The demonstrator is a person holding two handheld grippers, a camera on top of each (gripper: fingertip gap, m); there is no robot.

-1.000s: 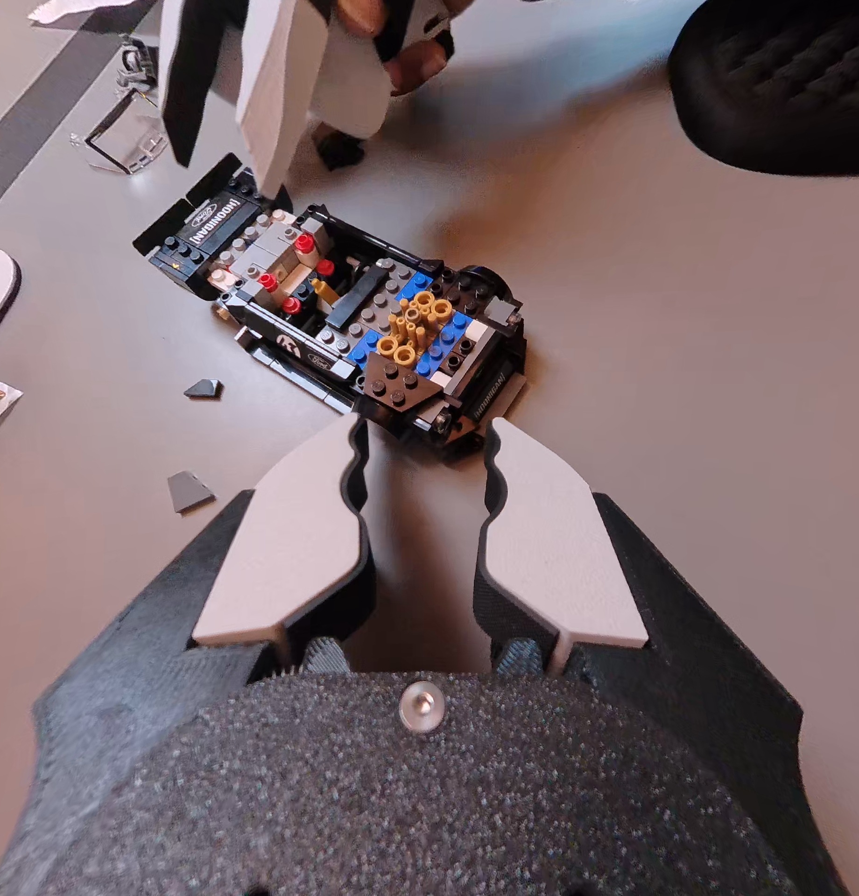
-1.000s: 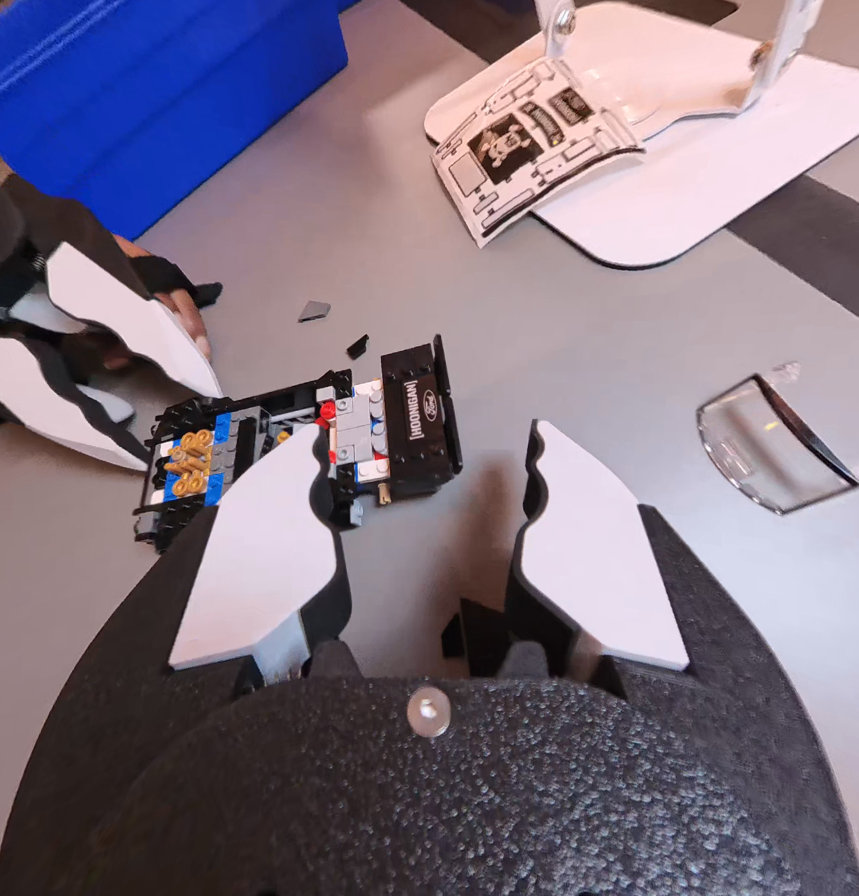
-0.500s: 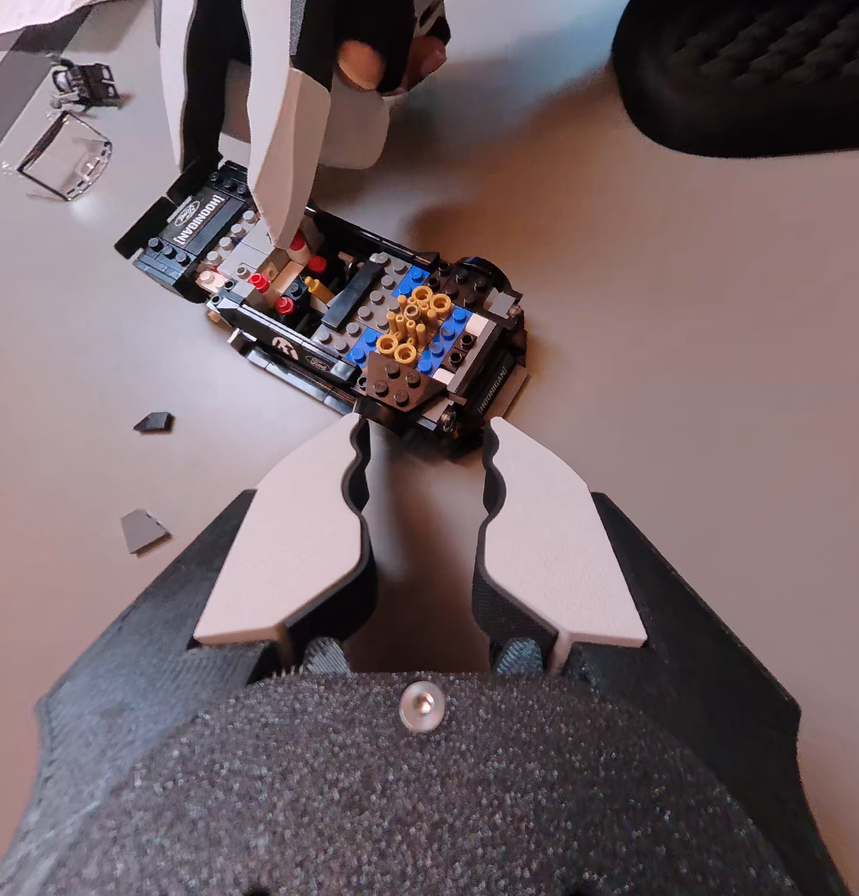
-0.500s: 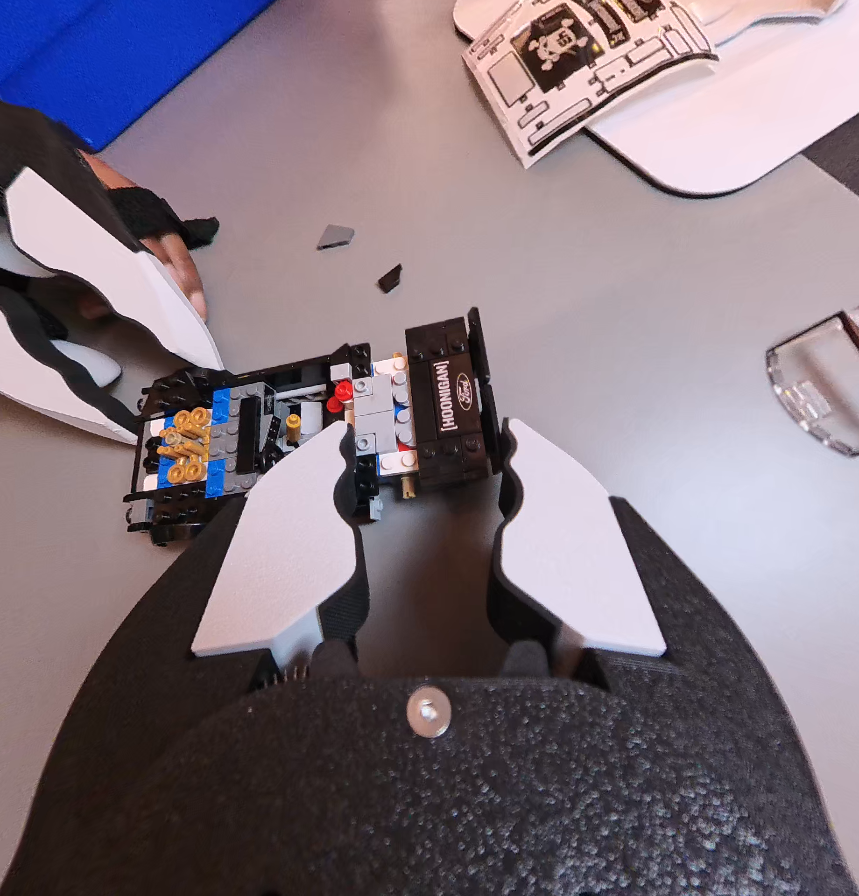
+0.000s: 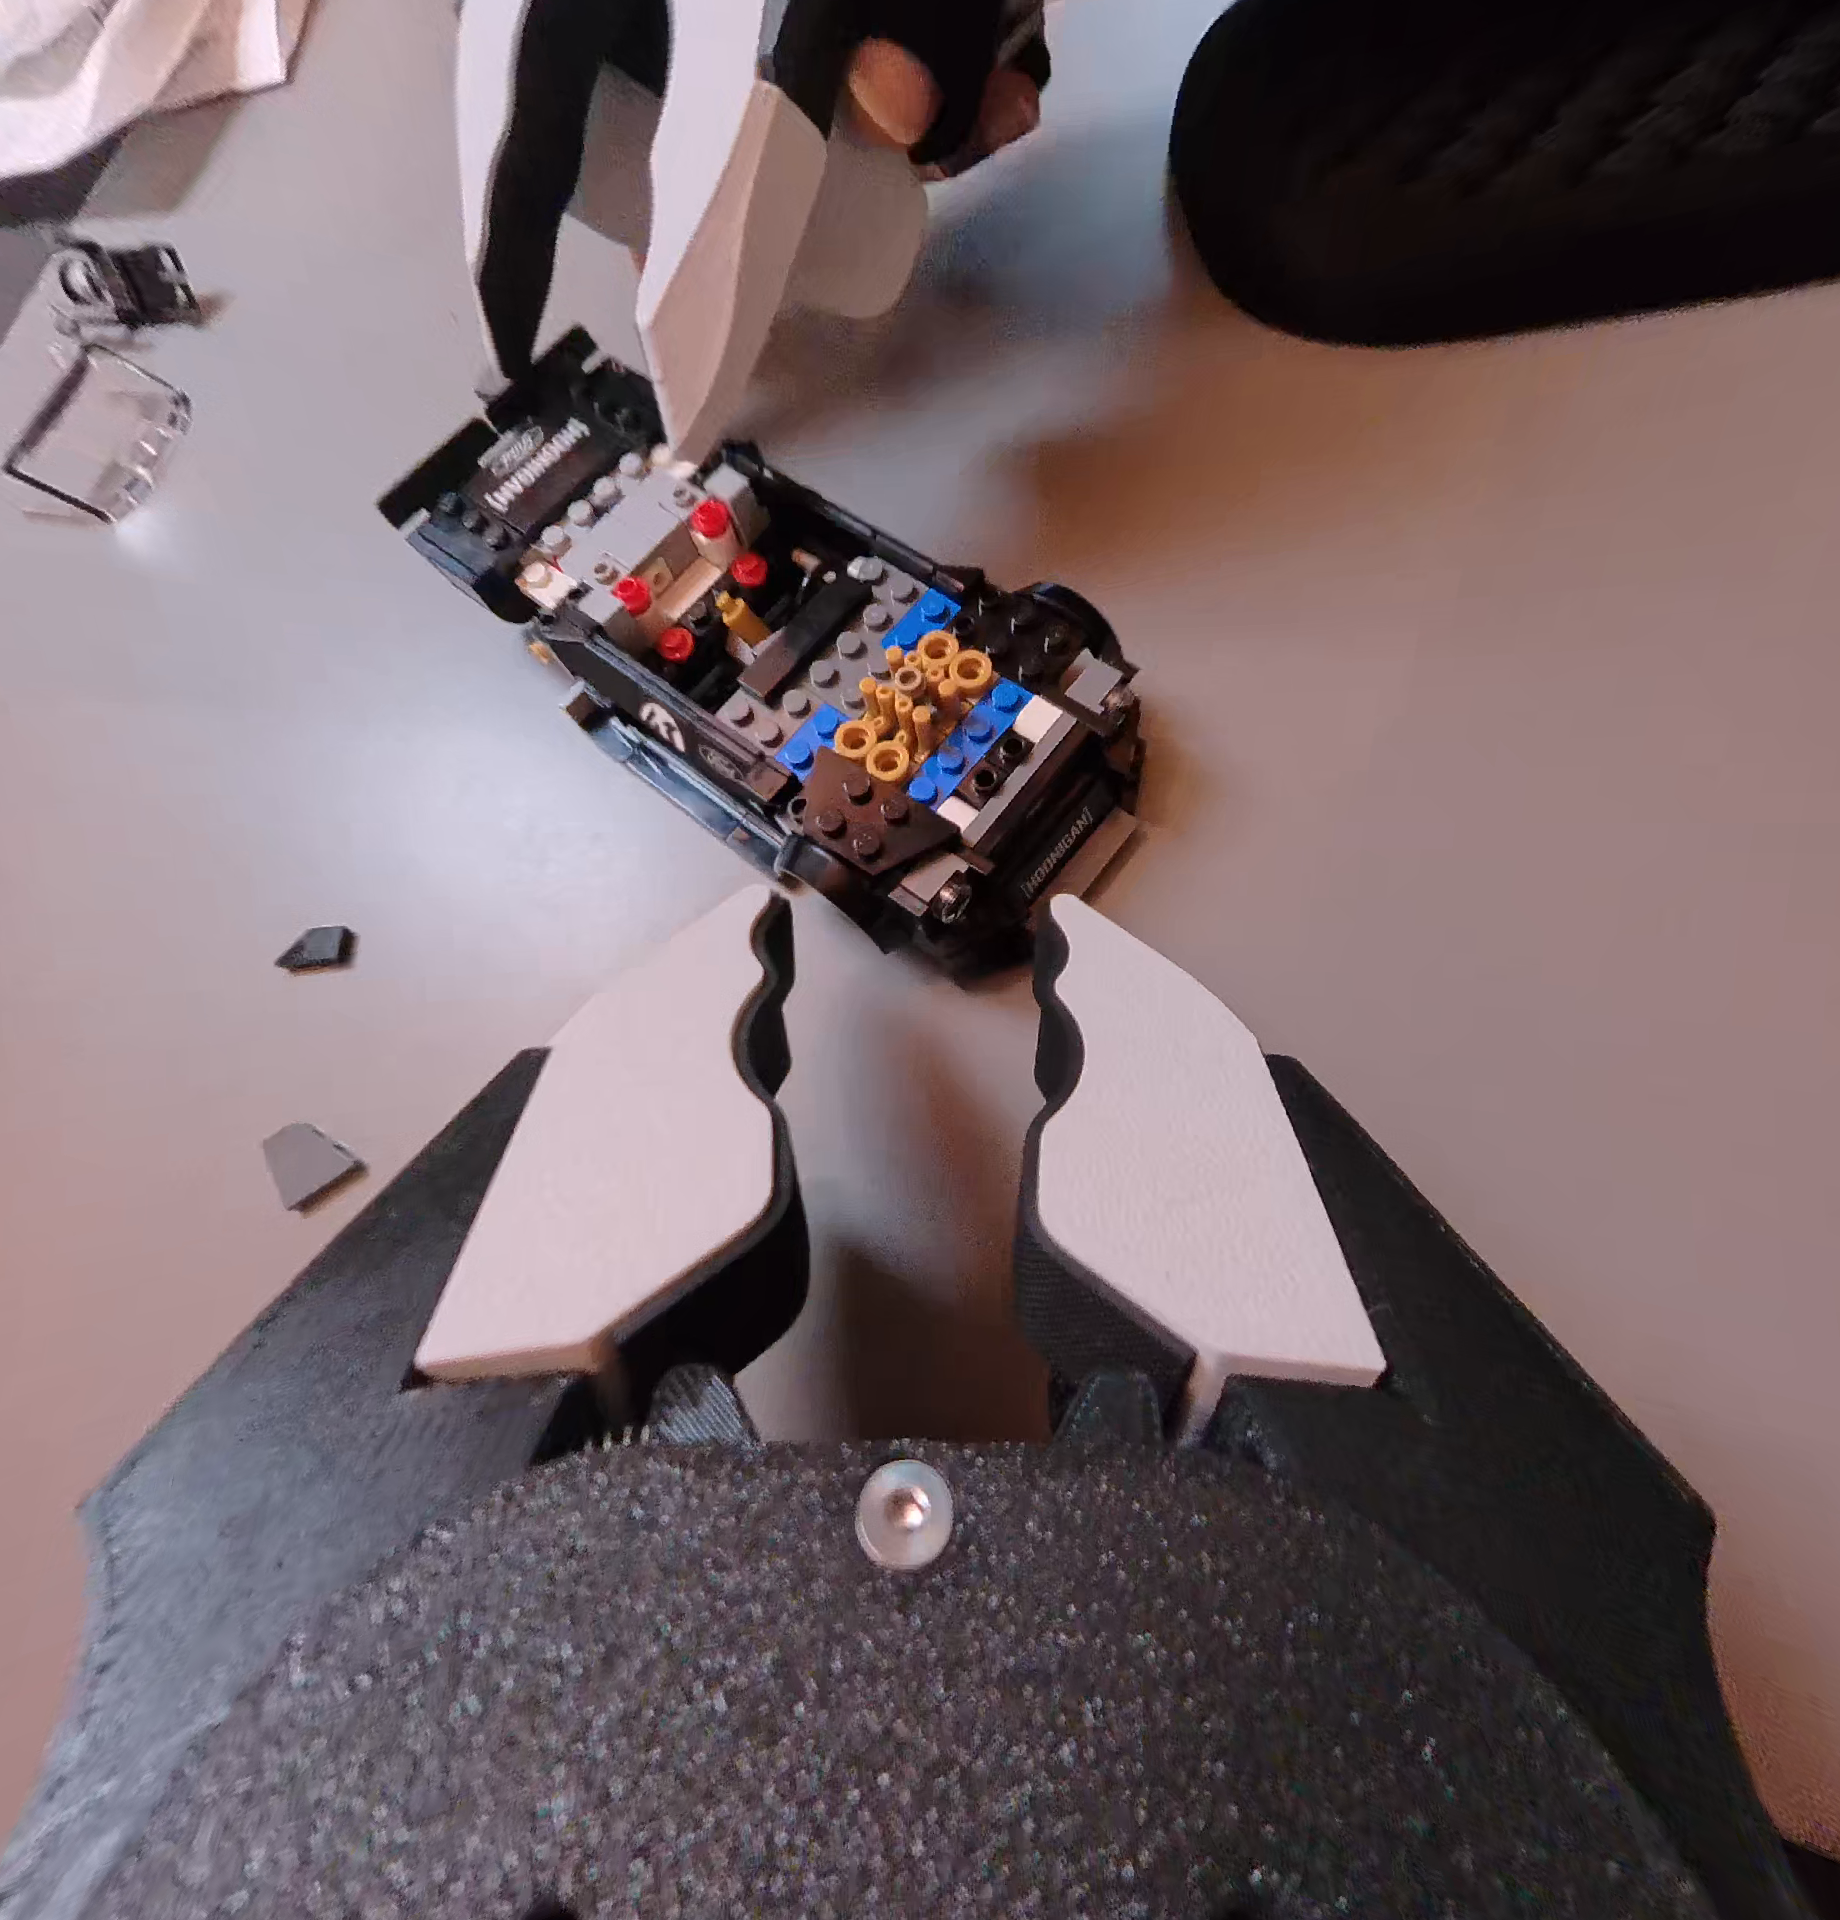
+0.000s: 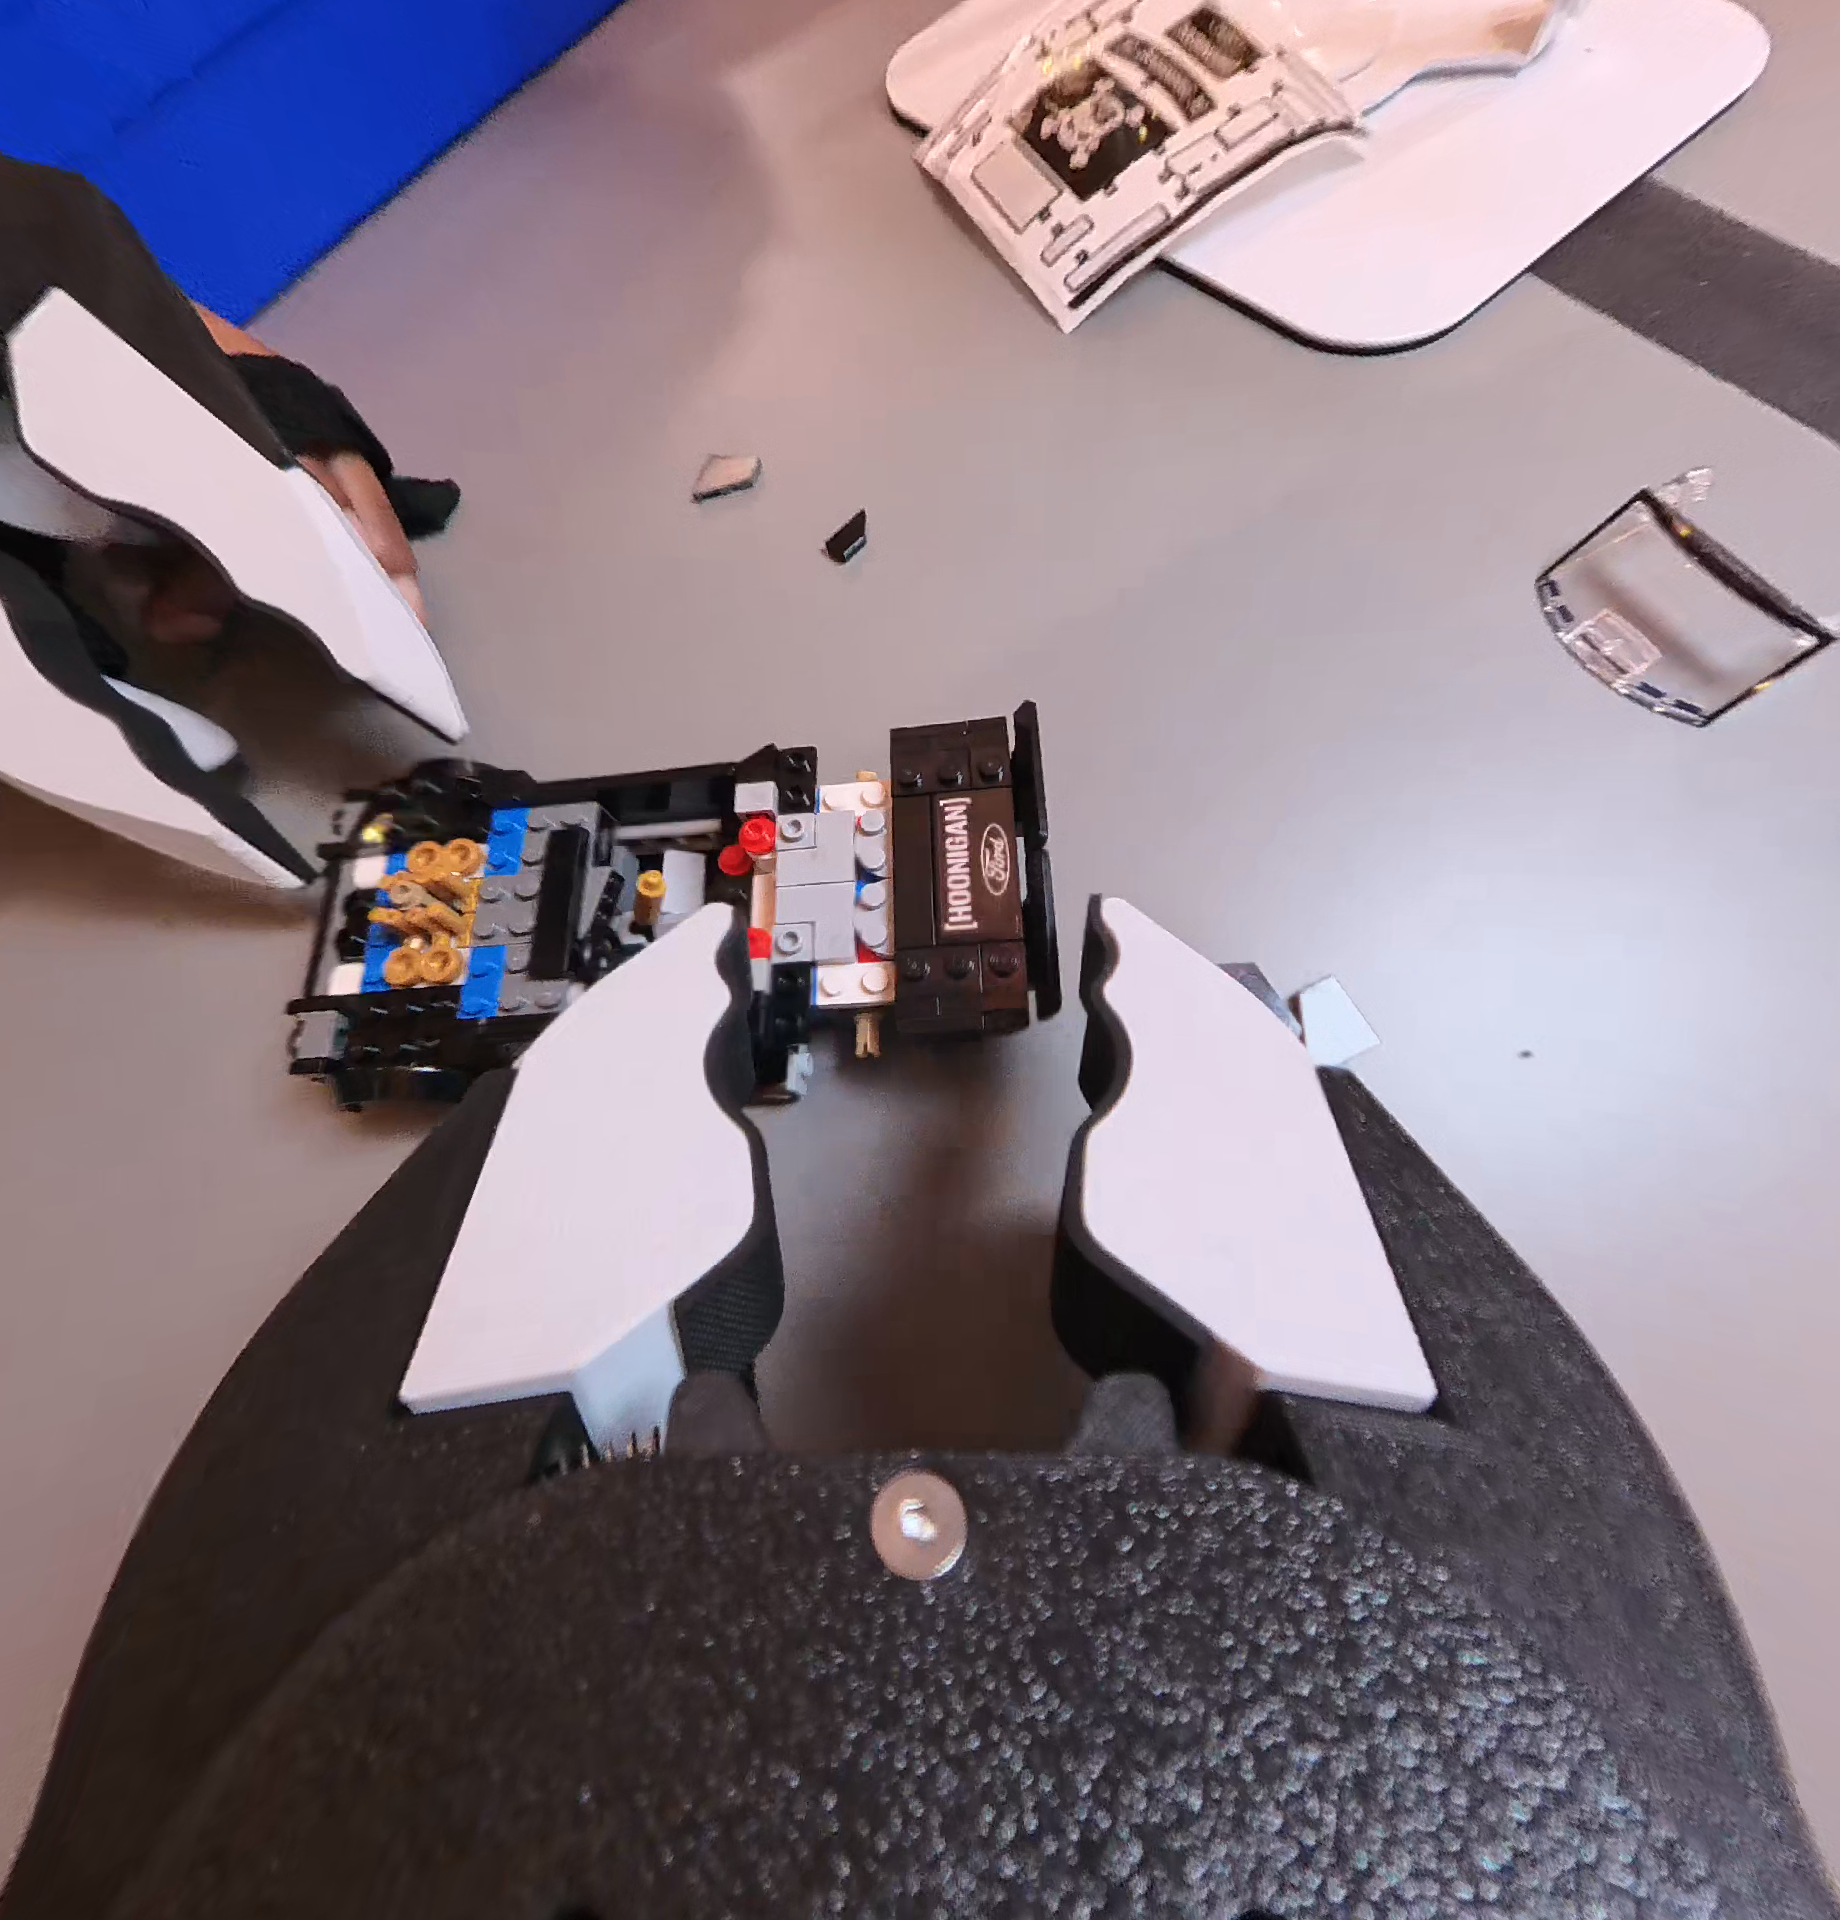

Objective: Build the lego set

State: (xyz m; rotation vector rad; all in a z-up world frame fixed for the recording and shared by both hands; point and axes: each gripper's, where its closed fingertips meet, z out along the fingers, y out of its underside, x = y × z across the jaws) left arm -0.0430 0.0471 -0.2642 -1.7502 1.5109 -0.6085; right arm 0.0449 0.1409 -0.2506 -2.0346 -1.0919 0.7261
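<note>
The partly built lego car (image 5: 791,675) lies on the grey table, black with blue plates, gold engine parts and red studs. My left gripper (image 5: 911,914) is open and empty, its fingertips just short of the car's front end. In the right wrist view the car (image 6: 604,914) lies crosswise. My right gripper (image 6: 911,914) is open, its fingers on either side of the black tail block, with a small gap at the right finger. The right gripper also shows at the top of the left wrist view (image 5: 594,405), and the left gripper at the left of the right wrist view (image 6: 272,727).
A clear windscreen piece (image 6: 1685,613) lies to the right. Two small dark pieces (image 6: 724,476) (image 6: 848,535) lie beyond the car. A sticker sheet (image 6: 1134,156) rests on a white stand base (image 6: 1518,208). A blue bin (image 6: 220,125) stands far left. A black mesh object (image 5: 1518,156) is nearby.
My right gripper has moved in over the car's rear and narrowed, so the tail block now sits between its fingers. My left gripper has stayed at the car's front, still open.
</note>
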